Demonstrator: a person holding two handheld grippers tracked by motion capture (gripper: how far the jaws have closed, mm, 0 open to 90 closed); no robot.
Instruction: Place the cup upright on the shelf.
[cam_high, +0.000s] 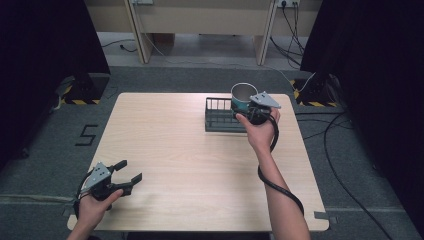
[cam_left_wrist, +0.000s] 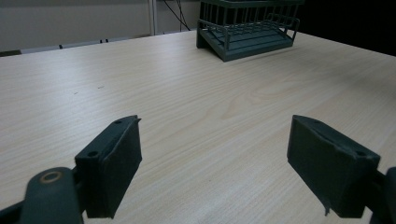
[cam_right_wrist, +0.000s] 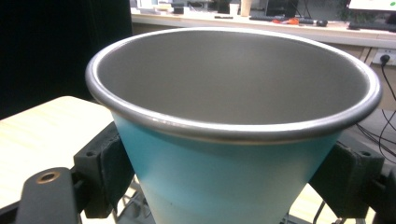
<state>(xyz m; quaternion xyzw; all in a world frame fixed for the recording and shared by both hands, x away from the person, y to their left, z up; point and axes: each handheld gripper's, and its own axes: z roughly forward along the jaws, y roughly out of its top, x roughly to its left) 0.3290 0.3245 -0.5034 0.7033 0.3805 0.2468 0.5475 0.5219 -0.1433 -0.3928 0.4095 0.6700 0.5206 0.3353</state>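
Observation:
A light blue cup with a grey metal inside is held upright above the right end of the dark wire rack. My right gripper is shut on the cup's blue side, one pad on each flank, below the silver rim. My left gripper hovers open over the table's near left corner with nothing between its pads. In the left gripper view the rack stands far ahead across bare wood.
The light wood table stands on grey carpet. A black cable trails from the right gripper along the forearm. Dark curtains flank both sides, and stand bases with yellow-black tape sit beyond the far corners. Cables lie on the floor at the right.

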